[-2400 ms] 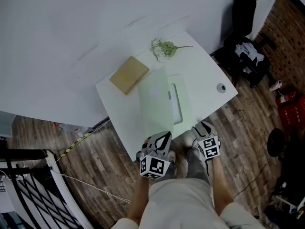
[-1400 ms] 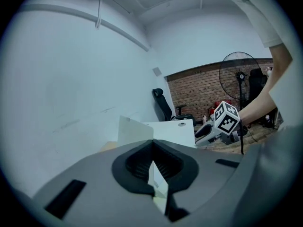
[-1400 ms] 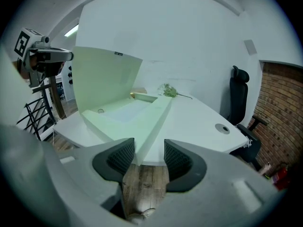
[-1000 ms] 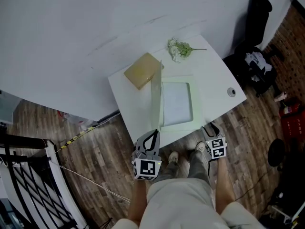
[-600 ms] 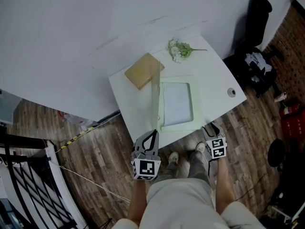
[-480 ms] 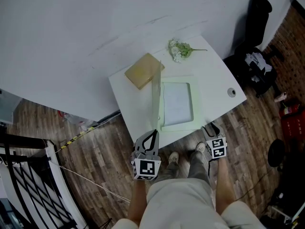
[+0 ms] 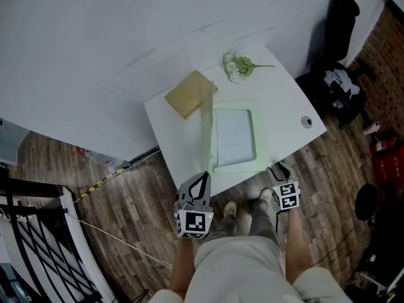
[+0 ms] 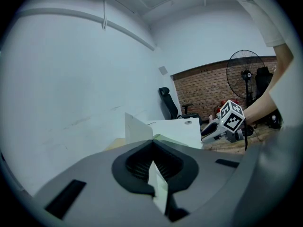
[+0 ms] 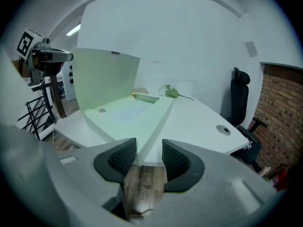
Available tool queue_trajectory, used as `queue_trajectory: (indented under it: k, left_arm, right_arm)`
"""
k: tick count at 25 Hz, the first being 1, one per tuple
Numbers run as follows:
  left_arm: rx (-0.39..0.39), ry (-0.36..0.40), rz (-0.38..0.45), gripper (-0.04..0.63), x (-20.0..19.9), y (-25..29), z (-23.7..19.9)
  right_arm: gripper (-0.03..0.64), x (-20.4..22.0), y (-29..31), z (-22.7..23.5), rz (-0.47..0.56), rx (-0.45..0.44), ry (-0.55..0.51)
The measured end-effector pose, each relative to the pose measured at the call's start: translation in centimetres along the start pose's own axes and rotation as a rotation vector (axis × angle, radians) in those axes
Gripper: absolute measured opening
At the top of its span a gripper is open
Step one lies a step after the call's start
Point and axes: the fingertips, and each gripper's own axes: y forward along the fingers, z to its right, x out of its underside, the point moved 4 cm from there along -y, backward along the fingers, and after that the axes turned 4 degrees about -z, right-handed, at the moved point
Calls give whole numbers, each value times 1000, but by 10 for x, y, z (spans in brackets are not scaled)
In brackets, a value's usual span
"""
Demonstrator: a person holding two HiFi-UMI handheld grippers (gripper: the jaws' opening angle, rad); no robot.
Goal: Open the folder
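The folder (image 7: 235,137) lies open on the surface (image 7: 287,103), a pale sheet inside. The left hand-held gripper (image 7: 202,175) pinches its upright cover (image 7: 206,122); the right hand-held gripper (image 7: 278,168) is spread at the near corner.

Bare desk (image 7: 287,109) right of folder cover (image 7: 206,128)

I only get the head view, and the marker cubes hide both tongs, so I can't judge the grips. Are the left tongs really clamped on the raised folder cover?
Observer: Yes. The left gripper view shows the left tongs shut on the folder cover, its thin edge pinched between the pads.
Operator: And the right tongs?
Observer: Open. In the right gripper view the right tongs have their pads apart, with the near corner of the folder base reaching into the gap, not pinched.
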Motion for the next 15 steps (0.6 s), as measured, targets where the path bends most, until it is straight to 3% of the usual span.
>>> queue_trajectory:
  k: [15]
  left_arm:
    - [11, 10, 3, 2, 1, -1, 6]
  right_arm:
    - [176, 3, -2, -1, 6, -1, 1]
